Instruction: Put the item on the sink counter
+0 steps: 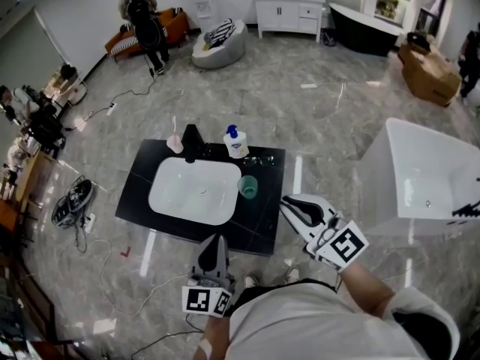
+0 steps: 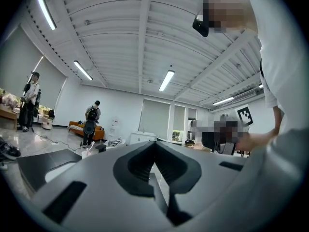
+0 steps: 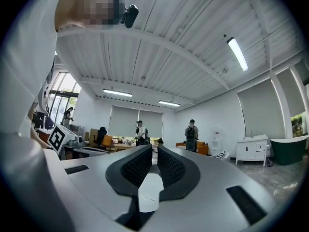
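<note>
In the head view the black sink counter [image 1: 262, 231] with its white basin [image 1: 196, 190] stands just ahead of me. On it are a green cup [image 1: 248, 187], a white bottle with a blue cap [image 1: 235, 142], a pink cup with a toothbrush [image 1: 174, 142] and a black faucet [image 1: 192, 137]. My left gripper [image 1: 217, 240] hovers at the counter's near edge, shut and empty. To the right of the counter, my right gripper [image 1: 288, 202] is raised, shut with nothing between its jaws. Both gripper views look level across the room: left gripper [image 2: 155, 144], right gripper [image 3: 153, 148].
A white bathtub [image 1: 420, 178] stands close on the right. Shoes [image 1: 71, 201] and cables lie on the floor to the left. Farther back are a person with a backpack [image 1: 142, 17], a white vanity [image 1: 289, 13] and a black bathtub [image 1: 367, 28].
</note>
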`<action>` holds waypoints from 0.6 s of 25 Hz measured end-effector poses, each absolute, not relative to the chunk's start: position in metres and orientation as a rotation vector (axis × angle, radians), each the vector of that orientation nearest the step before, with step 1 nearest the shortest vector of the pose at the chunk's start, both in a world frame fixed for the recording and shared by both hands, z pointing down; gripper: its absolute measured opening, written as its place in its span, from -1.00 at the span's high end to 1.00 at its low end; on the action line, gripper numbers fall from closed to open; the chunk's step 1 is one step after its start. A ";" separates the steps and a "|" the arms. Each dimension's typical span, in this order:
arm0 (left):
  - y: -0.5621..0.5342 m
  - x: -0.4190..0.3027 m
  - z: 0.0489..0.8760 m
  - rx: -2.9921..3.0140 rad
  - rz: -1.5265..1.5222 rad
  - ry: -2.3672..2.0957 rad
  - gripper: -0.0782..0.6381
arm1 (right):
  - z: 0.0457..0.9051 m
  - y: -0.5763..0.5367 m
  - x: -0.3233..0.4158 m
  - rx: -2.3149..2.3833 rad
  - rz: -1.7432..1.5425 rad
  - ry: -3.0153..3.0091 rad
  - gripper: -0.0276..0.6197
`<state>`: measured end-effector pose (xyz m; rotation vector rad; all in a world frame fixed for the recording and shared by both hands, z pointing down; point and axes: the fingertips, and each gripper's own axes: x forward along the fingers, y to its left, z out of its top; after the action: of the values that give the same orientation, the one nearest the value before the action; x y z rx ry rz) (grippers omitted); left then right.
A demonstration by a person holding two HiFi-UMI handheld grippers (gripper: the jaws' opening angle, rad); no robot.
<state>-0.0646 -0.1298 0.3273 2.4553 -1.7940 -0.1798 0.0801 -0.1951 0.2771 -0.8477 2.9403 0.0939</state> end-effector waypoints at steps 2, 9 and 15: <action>-0.127 -0.067 0.326 2.449 -0.180 -1.807 0.78 | 0.276 -0.195 0.080 -0.848 0.095 2.932 0.74; -0.111 -0.092 0.329 2.384 -0.140 -1.876 0.78 | 0.274 -0.183 0.059 -0.790 0.073 2.934 0.74; -0.100 -0.104 0.337 2.335 -0.153 -1.915 0.78 | 0.284 -0.181 0.046 -0.765 0.026 2.963 0.74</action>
<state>-0.1043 -0.1001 0.3367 2.3351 -1.9147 -0.1531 0.0462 -0.1814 0.2837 -0.7654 2.9628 0.0257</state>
